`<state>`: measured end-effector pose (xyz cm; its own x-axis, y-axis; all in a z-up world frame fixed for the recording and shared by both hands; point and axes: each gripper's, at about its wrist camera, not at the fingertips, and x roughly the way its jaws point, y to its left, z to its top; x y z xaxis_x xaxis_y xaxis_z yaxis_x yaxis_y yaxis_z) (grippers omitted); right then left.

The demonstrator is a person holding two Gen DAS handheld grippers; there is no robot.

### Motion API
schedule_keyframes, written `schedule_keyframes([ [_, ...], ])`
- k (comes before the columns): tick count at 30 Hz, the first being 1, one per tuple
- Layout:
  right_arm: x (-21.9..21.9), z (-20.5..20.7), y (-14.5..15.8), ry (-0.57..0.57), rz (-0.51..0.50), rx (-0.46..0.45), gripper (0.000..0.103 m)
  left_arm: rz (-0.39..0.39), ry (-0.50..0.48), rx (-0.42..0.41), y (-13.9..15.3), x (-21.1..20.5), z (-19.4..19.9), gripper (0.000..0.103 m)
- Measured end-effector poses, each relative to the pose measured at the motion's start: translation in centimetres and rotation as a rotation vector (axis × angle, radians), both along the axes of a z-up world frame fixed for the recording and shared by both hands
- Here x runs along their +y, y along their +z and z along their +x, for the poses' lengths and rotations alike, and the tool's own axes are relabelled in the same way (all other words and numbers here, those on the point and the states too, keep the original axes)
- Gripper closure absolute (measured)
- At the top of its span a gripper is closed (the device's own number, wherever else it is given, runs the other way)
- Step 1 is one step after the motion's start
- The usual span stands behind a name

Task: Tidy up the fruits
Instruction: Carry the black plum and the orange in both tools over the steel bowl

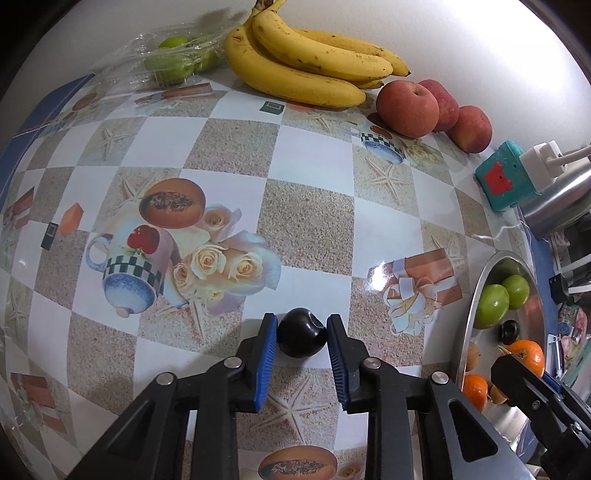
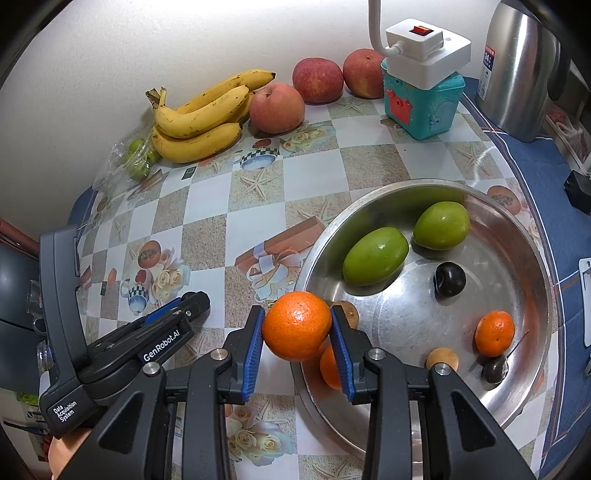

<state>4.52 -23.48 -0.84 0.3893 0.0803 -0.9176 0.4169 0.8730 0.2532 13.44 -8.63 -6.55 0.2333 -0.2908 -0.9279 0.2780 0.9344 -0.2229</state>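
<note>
Right now your left gripper (image 1: 302,334) has its blue ribbed pads closed against both sides of a small, glossy, near-black round fruit (image 1: 302,333), which sits on the glossy checkered tablecloth printed with starfish, roses and teacups (image 1: 303,221); whether the fruit is lifted off the cloth you cannot tell from this angle; your right gripper (image 2: 297,328) is clamped on a bright orange round mandarin (image 2: 297,325), held above the near-left rim of the wide, shallow stainless-steel bowl (image 2: 532,373); inside that bowl lie 2 green oval fruits (image 2: 375,256), touching or nearly so, a second dark round fruit (image 2: 449,279) just beside them, a smaller orange mandarin (image 2: 494,333) near the right wall, a tan round fruit (image 2: 442,357) and a dark grey-brown one (image 2: 495,370) close to it, and another orange fruit partly hidden behind your right pad; moving outward, a bunch of yellow, brown-speckled bananas (image 1: 306,62) rests at the far edge of the table against the white wall (image 1: 480,33); 3 red apples (image 1: 408,109) sit just to its right, and a clear crinkled plastic container of small green fruits (image 1: 173,61) to its left; a teal plastic box with a red front (image 2: 423,103) carries a white power strip with a red switch (image 2: 424,55), and a brushed-steel kettle (image 2: 517,70) stands beside it on the blue border of the cloth.
</note>
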Motion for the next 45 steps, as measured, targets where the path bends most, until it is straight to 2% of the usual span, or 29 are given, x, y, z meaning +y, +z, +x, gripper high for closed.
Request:
schedule_keyframes([
  [8,-0.2,-0.1,-0.1,-0.013,0.006,0.001,0.066,-0.037,0.024,-0.001,1.4,0.8,0.0,0.074],
  [21,-1.4,-0.6,-0.3,-0.052,0.009,0.009,0.066,-0.111,0.058,-0.084,6.6,2.8,-0.2,0.074],
  [30,-2.5,-1.3,-0.1,-0.087,0.009,0.010,0.066,-0.152,0.039,-0.149,9.9,2.3,-0.8,0.074],
  [38,-4.9,-2.5,-0.1,-0.151,0.037,0.004,0.066,-0.161,-0.037,-0.179,11.3,-0.1,-2.5,0.074],
  [45,-7.8,-4.5,0.0,-0.238,0.043,-0.001,0.066,-0.130,-0.150,-0.205,11.8,-4.1,-5.0,0.074],
])
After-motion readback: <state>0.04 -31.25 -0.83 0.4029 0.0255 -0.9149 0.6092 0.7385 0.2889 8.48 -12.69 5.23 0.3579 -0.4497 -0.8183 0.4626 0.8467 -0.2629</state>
